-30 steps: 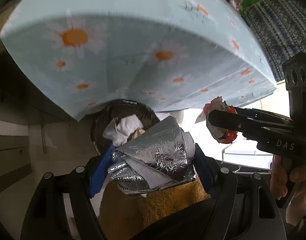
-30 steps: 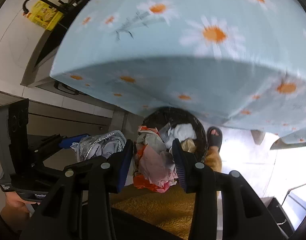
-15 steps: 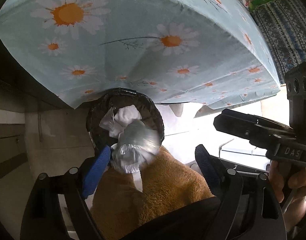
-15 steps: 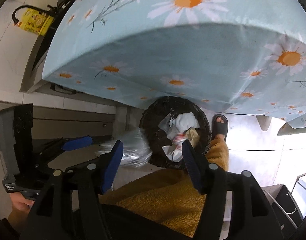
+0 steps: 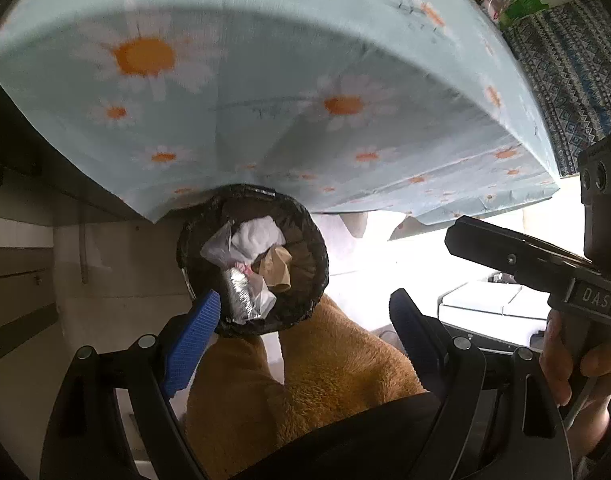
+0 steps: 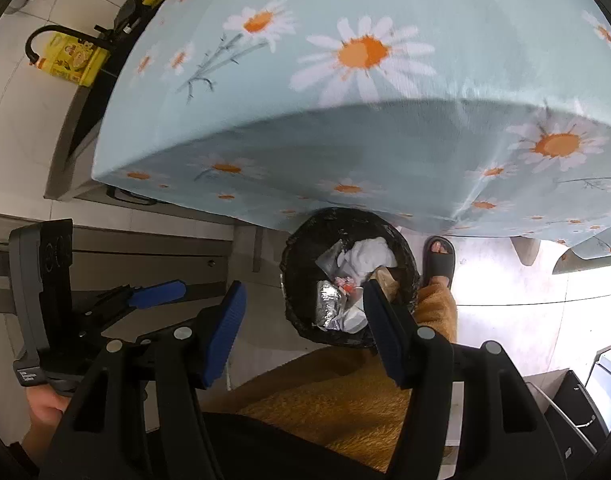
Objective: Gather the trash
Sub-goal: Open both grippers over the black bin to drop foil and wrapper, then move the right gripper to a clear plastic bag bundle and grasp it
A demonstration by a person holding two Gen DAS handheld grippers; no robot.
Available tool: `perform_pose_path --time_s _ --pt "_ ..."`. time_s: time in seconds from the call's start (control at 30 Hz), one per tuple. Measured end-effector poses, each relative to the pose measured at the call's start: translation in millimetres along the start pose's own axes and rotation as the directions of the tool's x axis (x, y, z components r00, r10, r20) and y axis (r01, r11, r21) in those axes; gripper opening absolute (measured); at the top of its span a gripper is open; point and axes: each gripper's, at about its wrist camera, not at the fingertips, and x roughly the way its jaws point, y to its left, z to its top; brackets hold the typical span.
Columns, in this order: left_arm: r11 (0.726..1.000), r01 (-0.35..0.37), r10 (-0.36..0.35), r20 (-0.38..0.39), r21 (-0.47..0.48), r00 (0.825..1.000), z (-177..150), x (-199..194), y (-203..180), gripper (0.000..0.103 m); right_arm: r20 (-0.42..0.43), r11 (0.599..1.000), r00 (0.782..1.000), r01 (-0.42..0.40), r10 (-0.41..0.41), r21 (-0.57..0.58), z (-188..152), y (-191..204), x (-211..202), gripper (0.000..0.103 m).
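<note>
Both the left tongs [image 5: 305, 316] and the right tongs [image 6: 305, 328] are held wide apart with nothing between their blue pads, above a black bin [image 6: 293, 280] set on the floor beside the daisy-patterned bench [image 6: 345, 120]. Inside the bin are seen a crumpled foil wrapper [image 6: 329, 304], white tissue [image 6: 369, 256] and a red-and-white wrapper [image 6: 343, 283].

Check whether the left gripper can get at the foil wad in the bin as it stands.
Probably yes: the left gripper is open above the bin, and the foil wad lies uncovered on top.
</note>
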Motion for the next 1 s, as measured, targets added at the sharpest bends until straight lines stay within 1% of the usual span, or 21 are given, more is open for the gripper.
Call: perform_pose_path --time_s 0.1,0.23,0.33,0.37,0.47,0.63,0.77,0.83,0.93,1.0 --pt "1.000 0.012 -0.012 0.022 0.005 1.000 2.0 -12.1 -4.4 0.084 0.023 1.000 1.000 0.004 -0.004 -0.011 1.2 5.8 -9.9 0.061" --pt "1.000 0.009 -0.010 0.060 0.022 0.998 7.8 -29.3 -10.9 0.084 0.054 1.000 0.999 0.002 -0.001 -0.025 4.8 10.1 -25.4 0.061" --pt "1.000 0.014 -0.016 0.068 0.022 0.998 11.8 -39.2 -15.2 0.084 0.081 0.999 0.997 0.005 -0.002 -0.038 9.4 12.9 -39.3 0.061" --pt "0.999 0.017 -0.019 0.084 0.033 0.996 13.5 -45.8 -19.6 0.084 0.091 0.999 0.996 0.006 -0.002 -0.041 11.0 13.1 -43.1 0.061" --pt "0.998 0.016 -0.023 0.128 0.058 0.991 19.5 -65.1 -31.7 0.084 0.135 0.999 0.991 0.001 0.004 -0.041 17.8 12.2 -60.6 0.061" --pt "0.995 0.013 -0.031 0.179 0.100 0.983 32.4 -89.7 -49.9 0.084 0.196 0.999 0.981 -0.003 0.012 -0.049 30.1 9.9 -84.4 0.061" --pt "0.993 -0.006 -0.019 0.213 0.117 0.977 44.7 -100.4 -61.2 0.084 0.236 0.998 0.972 0.003 0.010 -0.056 42.8 8.1 -100.2 0.061" --pt "0.992 0.006 -0.035 0.229 0.127 0.973 52.3 -105.6 -67.6 0.084 0.260 0.998 0.965 0.003 0.014 -0.064 50.0 7.6 -109.7 0.061" --pt "0.991 0.001 -0.034 0.250 0.132 0.968 61.5 -112.0 -74.2 0.084 0.285 0.997 0.958 0.002 0.019 -0.074 60.0 4.8 -120.6 0.061" --pt "0.991 -0.016 -0.021 0.267 0.136 0.963 70.1 -116.0 -81.0 0.084 0.294 0.997 0.956 0.014 0.011 -0.082 68.1 2.5 -125.8 0.061"
